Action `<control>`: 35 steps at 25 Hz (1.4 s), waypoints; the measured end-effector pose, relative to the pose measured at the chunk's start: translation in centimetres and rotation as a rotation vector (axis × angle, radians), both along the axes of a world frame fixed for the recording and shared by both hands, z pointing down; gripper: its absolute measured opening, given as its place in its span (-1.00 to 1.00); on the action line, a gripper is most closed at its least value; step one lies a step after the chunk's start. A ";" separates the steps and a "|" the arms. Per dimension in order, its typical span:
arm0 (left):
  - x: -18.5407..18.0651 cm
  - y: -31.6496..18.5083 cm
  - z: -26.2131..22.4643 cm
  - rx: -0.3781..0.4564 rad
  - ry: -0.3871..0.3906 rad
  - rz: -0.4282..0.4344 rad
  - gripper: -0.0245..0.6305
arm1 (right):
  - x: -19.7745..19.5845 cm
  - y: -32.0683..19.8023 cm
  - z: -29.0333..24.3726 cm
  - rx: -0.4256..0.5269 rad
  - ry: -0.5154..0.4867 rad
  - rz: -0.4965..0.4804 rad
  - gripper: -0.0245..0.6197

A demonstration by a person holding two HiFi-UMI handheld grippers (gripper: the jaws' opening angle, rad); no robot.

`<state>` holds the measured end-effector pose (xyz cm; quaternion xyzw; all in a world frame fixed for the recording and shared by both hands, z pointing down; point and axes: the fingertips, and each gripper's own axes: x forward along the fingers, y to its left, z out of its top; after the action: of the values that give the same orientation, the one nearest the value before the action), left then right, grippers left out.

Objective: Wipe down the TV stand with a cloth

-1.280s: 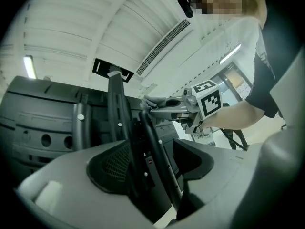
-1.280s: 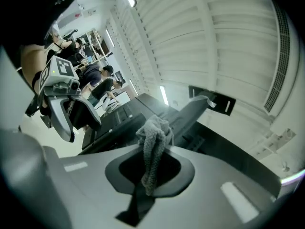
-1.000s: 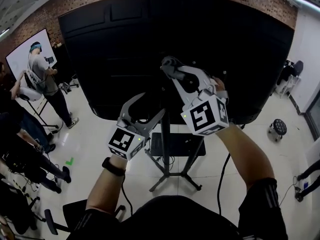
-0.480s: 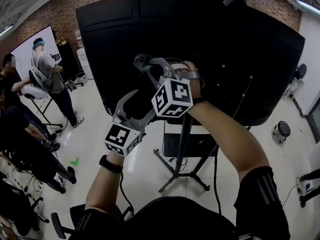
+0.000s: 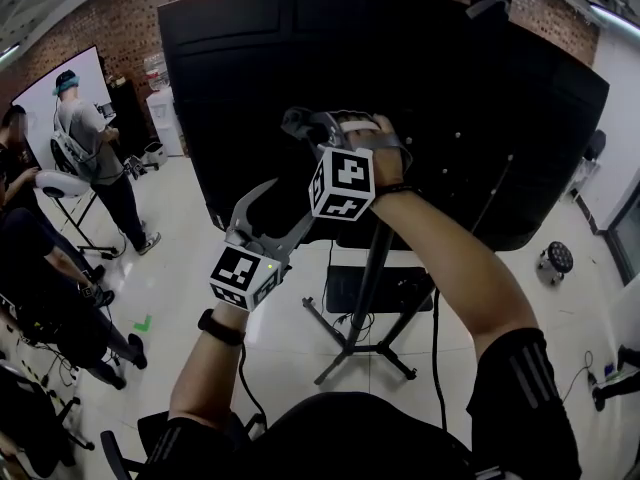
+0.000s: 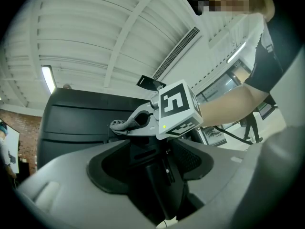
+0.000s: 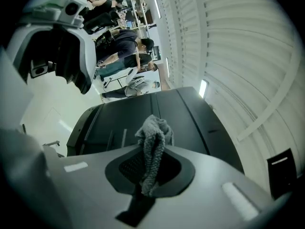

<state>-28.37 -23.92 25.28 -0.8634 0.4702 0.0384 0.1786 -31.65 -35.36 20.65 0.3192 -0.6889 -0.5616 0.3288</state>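
Note:
The TV stand's black pole (image 5: 372, 268) rises from splayed legs (image 5: 358, 352) and carries a big black TV back panel (image 5: 440, 88). My right gripper (image 5: 300, 123) is raised against the panel's middle, shut on a grey knitted cloth (image 7: 153, 142). The cloth bunches up out of the jaws toward the panel (image 7: 157, 111). In the left gripper view the cloth (image 6: 121, 124) shows at the right gripper's tip. My left gripper (image 5: 288, 211) hangs lower and to the left, in front of the panel's lower edge. It stands open and holds nothing.
A dark shelf (image 5: 395, 290) sits low on the stand. Cables trail over the white floor (image 5: 250, 338). Several people (image 5: 85, 138) stand with equipment at the left. A small round stool (image 5: 553, 258) is at the right. A brick wall (image 5: 110, 23) lies behind.
My right gripper has swung left across the panel with the cloth, from right of the pole to left of it. The left gripper has barely moved.

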 end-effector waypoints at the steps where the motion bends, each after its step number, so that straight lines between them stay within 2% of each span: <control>1: 0.2 -0.1 0.0 0.001 0.000 0.010 0.01 | 0.7 -0.2 0.1 0.007 0.009 0.016 -0.86; 4: 1.1 -0.4 -0.2 0.028 0.002 0.038 0.01 | 2.9 -0.5 0.4 0.044 0.068 0.084 -0.86; 8: 3.4 -0.5 0.2 0.006 -0.002 0.104 0.01 | 5.8 -1.3 1.1 0.073 0.166 0.206 -0.86; 11: 4.5 -0.7 0.1 0.018 0.008 0.135 0.01 | 6.9 -1.4 1.2 0.108 0.221 0.242 -0.86; 13: 5.0 -0.8 0.1 0.022 0.006 0.150 0.01 | 7.1 -0.8 1.4 0.083 0.206 0.226 -0.86; 17: 4.4 -1.1 0.4 0.022 0.010 0.149 0.01 | 6.5 1.7 0.2 -0.008 0.043 0.129 -0.86; 19: 3.4 -1.2 0.7 0.016 0.020 0.136 0.01 | 5.5 2.8 -0.1 -0.026 -0.005 0.078 -0.86; 21: 2.3 -1.2 1.2 0.001 0.032 0.118 0.01 | 4.0 3.4 0.6 -0.035 -0.003 0.034 -0.86; 26: -0.3 -1.0 2.8 -0.045 0.027 0.057 0.01 | -0.9 3.5 4.2 -0.044 0.074 -0.028 -0.86; 29: -1.8 -0.9 3.6 -0.057 0.026 0.022 -0.02 | -2.6 2.4 5.2 -0.058 0.080 -0.025 -0.86; 32: -3.2 -0.9 4.6 -0.078 0.023 -0.003 -0.02 | -3.1 0.9 5.9 -0.077 0.086 0.004 -0.86; 35: -4.1 -0.9 5.3 -0.094 0.020 -0.015 -0.01 | -3.3 0.2 6.6 -0.084 0.090 -0.006 -0.86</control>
<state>-32.45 -24.86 30.55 -0.8668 0.4800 0.0237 0.1334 -34.92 -35.15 27.20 0.2775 -0.6972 -0.5470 0.3711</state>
